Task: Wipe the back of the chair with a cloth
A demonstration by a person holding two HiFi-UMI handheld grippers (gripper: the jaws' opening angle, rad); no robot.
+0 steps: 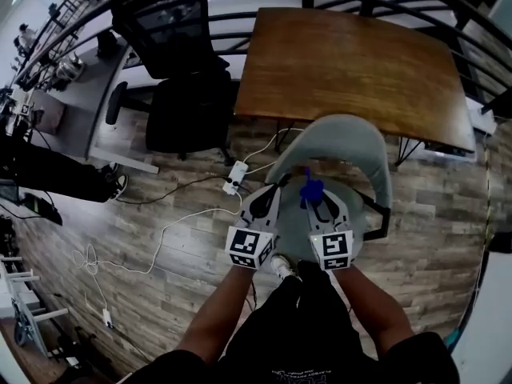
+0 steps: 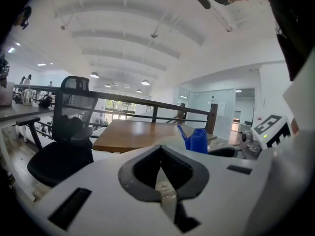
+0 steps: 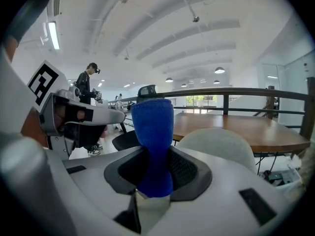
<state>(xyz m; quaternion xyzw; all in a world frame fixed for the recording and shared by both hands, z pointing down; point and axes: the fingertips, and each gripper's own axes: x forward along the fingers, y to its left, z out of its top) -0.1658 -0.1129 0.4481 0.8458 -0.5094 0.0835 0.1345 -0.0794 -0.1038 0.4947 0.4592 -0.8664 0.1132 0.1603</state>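
Jaws of right gripper (image 3: 156,175) pinched blue cloth (image 3: 152,127) low down, top sticking up free. Left gripper (image 2: 161,173) jaws closed, empty. Cloth held over grey chair (image 1: 336,144). Looked soft, light, floppy, so low pinch probably fine.

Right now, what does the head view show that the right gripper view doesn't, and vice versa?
Only the head view: the white power strip on the wood-plank floor and the holder's forearms. Only the right gripper view: a standing person in dark clothes and round ceiling lamps. Both: the blue cloth clamped in the right gripper, the pale grey chair, the brown wooden table.
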